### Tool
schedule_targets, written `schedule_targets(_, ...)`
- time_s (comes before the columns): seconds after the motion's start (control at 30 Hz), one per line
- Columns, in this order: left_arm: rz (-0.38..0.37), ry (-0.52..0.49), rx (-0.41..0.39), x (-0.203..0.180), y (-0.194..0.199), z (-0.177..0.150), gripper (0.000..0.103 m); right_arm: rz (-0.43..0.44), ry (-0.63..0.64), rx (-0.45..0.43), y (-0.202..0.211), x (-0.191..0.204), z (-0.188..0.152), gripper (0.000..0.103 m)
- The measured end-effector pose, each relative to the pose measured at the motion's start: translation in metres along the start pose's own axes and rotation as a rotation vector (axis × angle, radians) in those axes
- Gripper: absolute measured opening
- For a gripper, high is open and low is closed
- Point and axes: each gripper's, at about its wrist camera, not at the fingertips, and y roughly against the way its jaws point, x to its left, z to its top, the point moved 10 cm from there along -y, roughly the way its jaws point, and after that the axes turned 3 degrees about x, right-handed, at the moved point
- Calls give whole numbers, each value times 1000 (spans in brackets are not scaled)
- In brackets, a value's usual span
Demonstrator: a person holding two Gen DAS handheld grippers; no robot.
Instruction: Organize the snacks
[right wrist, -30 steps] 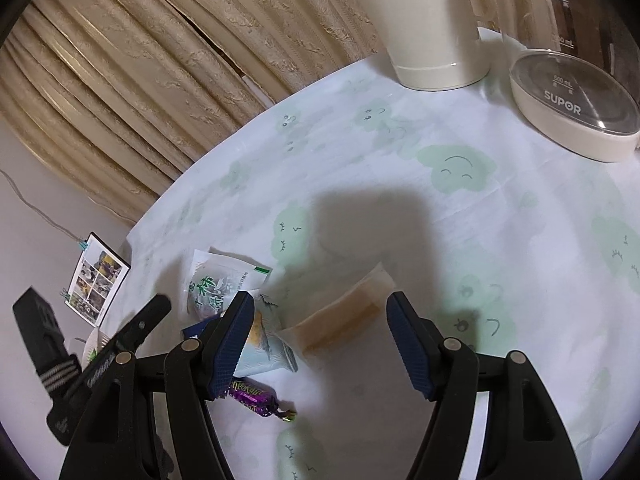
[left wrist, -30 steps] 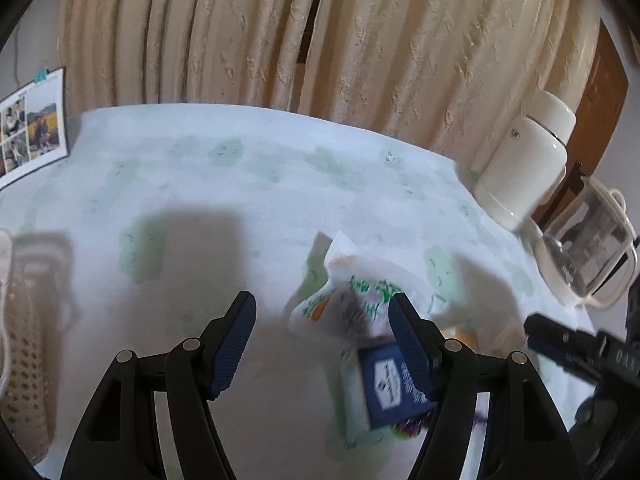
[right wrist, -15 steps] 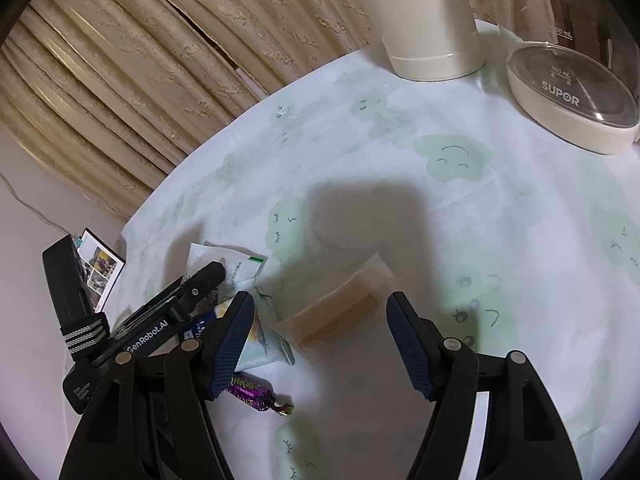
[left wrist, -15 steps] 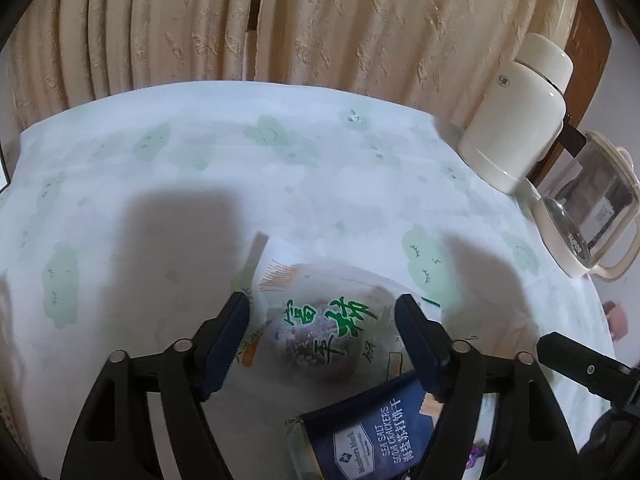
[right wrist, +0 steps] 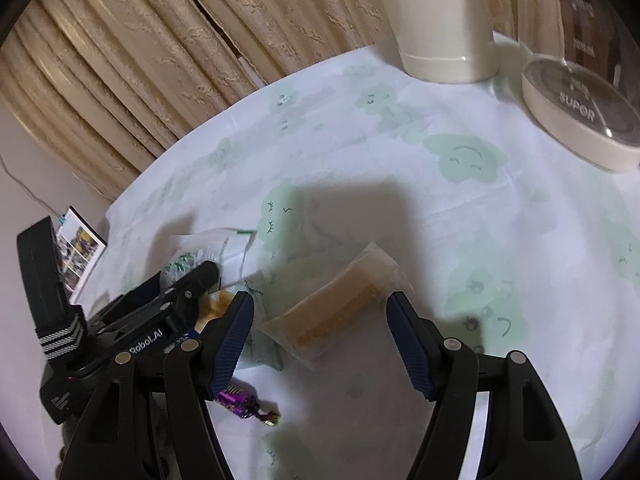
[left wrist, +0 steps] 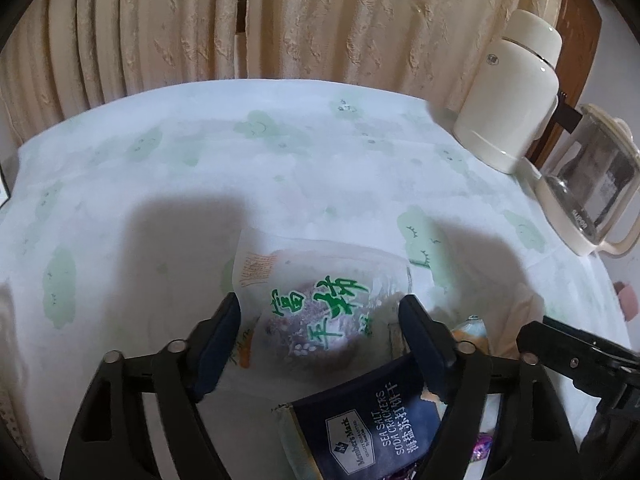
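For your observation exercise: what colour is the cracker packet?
Dark navy blue with white lettering on the cracker packet, clearest in the left wrist view.

Far half of surface (left wrist: pixel 280 168): I'm seeing it lying bare up to the curtain (left wrist: pixel 320 20).
Right edge: I'm finding the cream flask (left wrist: pixel 516 92) and glass kettle (left wrist: pixel 596 196) standing in the way.
Near middle: snack packets (left wrist: pixel 320 312) are crowding it.
Right side: the amber packet (right wrist: pixel 340 308) is lying alone, open cloth around it.
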Motion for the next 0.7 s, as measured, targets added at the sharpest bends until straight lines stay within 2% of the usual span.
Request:
schedule_targets(0.13,-26,47,-23,7,4,1,52,-27,38,-14,-3,3,0,68)
schedule_targets(0.2,-29,76,-35,13,7,2,50,-27,45,-18,-3,4,0,68)
schedule_targets(0.53,14,125,-133,31,39,18,48,-24,53,-18,-3,3,-1,68)
schedule_targets(0.7,37,138,-198,36,63,28,48,-60,91,-32,-4,6,0,67)
